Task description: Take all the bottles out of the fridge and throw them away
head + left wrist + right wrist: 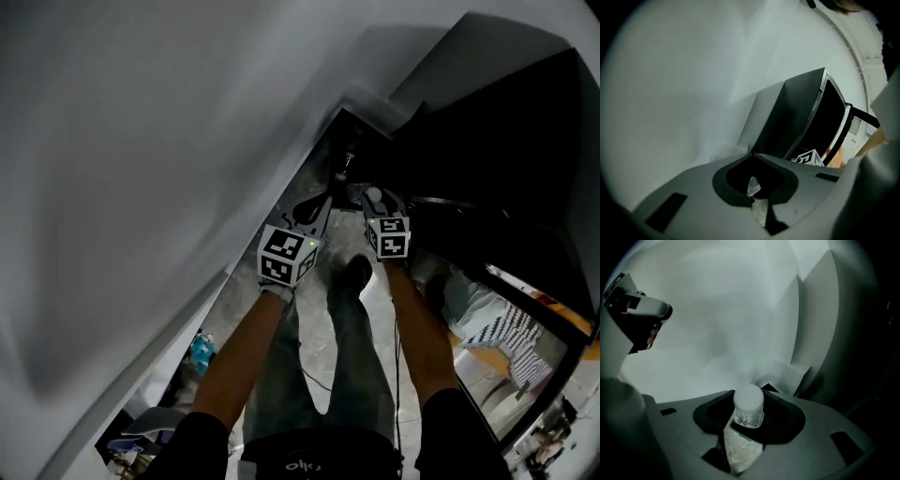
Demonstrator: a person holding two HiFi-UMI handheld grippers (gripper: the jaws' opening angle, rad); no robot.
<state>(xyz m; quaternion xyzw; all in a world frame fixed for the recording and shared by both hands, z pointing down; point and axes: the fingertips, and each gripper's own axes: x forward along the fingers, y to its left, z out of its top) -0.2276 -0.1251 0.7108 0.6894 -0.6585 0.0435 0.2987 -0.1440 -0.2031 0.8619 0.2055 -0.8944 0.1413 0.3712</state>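
Observation:
A clear plastic bottle (748, 414) with a white cap (748, 399) sticks up between the grey jaws of my right gripper (749, 422), which is shut on its neck. In the head view that right gripper (375, 201) points down beside the dark fridge (497, 169), and the cap (373, 195) shows at its tip. My left gripper (757, 190) is shut on a thin, clear, crumpled bit of plastic (753, 186); whether that is a bottle I cannot tell. The left gripper (314, 210) hangs level with the right one, close to the white wall.
A white wall (141, 141) fills the left. The dark fridge body (801, 117) stands at the right. Below are the person's legs, a shoe (354, 274) and a marbled floor (314, 337). A blue thing (201, 349) lies by the wall; striped cloth (502, 330) lies at the right.

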